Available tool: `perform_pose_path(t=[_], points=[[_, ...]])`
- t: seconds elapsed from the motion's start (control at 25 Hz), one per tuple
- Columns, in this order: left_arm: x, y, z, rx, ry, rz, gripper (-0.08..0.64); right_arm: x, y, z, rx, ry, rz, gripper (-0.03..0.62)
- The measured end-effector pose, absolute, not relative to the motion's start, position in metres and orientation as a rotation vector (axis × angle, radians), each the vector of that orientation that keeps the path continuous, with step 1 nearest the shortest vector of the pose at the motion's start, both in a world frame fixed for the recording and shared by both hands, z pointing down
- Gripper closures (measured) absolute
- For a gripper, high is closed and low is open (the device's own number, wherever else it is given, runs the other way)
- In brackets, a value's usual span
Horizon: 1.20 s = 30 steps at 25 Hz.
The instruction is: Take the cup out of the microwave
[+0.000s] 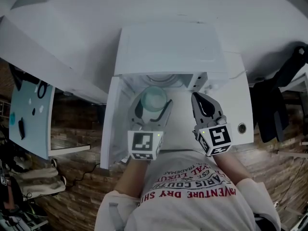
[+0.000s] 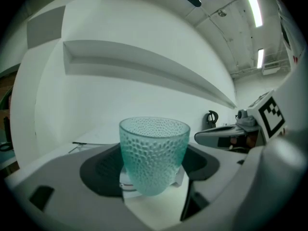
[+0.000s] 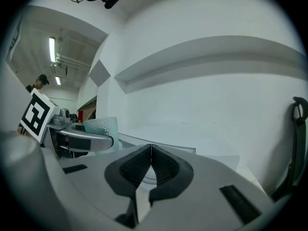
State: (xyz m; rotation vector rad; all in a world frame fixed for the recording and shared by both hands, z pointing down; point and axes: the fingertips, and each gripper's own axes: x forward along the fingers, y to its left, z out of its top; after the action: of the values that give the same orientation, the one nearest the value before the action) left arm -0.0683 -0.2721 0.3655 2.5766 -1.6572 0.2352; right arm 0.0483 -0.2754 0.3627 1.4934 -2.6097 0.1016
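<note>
- Teal glass cup (image 2: 153, 153) pinched in my left gripper (image 2: 152, 171) — held at the mouth of the open microwave (image 1: 168, 47).
- Right gripper (image 3: 151, 161): jaws pressed together, empty.
- Mid-extraction, I'd say — next, draw the cup clear, kept level.

**Inspector:** Class of premises?

**Assessor:** Appears to be a workroom or test lab, not a home. Evidence: a white microwave (image 1: 168, 47) on a plain white table (image 1: 237, 100); bare white walls (image 3: 216, 100); a wood-pattern floor (image 1: 77, 114) with a loose cable (image 1: 89, 173); long tube lights (image 2: 253, 6) on a high ceiling.

**Inspector:** Further evidence?

**Assessor:** A pale blue worktop (image 1: 29, 114) at the left carries small dark items. A person (image 3: 42, 80) stands far back in the right gripper view.
</note>
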Motion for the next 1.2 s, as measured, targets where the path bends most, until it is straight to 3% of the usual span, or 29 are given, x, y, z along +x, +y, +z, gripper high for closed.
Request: perform_pose_path(t=[1.2], points=[[-0.046, -0.237, 0.357, 2.541, -1.653, 0.245, 0.189, 0.063, -0.232, 0.354, 1.496, -2.587, 0.08, 0.58]])
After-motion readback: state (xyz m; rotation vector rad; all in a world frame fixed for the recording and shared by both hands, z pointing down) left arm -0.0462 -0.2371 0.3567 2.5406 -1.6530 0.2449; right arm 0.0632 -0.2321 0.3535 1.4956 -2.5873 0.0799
